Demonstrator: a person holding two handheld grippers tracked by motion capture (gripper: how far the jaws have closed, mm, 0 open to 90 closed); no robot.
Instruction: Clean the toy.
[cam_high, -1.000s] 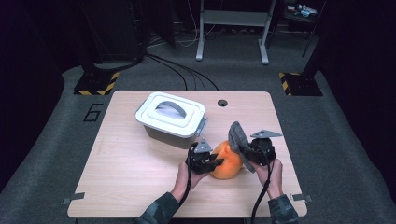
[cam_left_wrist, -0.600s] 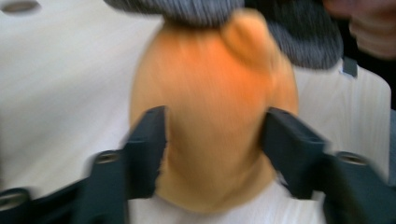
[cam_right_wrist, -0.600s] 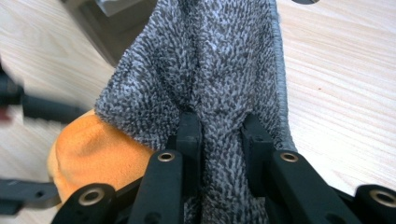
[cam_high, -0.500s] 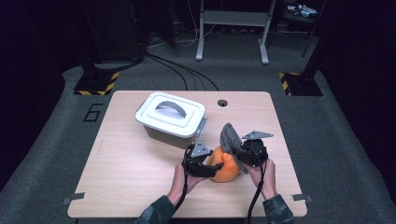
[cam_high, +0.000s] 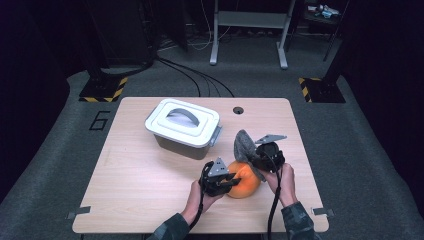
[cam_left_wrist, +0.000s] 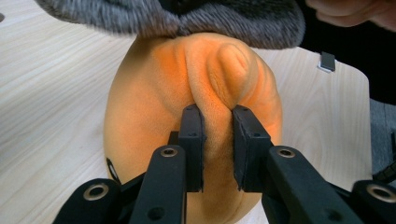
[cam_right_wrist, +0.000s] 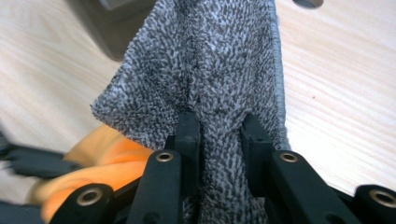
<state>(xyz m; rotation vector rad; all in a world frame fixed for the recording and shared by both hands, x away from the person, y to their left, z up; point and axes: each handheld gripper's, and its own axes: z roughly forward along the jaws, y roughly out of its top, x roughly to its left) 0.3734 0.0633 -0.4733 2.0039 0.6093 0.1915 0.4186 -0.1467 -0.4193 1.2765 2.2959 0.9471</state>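
Two grippers work an orange plush ball (cam_high: 244, 180) and a grey cloth (cam_high: 243, 143) on the worktop (cam_high: 150, 170).
The left gripper (cam_left_wrist: 214, 111) has just closed, pinching a fold of plush to steady it — the right gripper (cam_right_wrist: 219, 122) clamps the cloth, apparently for wiping.

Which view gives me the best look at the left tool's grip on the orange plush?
The left gripper view: the left tool pinches a fold of the orange plush between its jaws. The high view shows the plush small, the grip hidden. The right gripper view shows a blurred orange edge behind the grey cloth.
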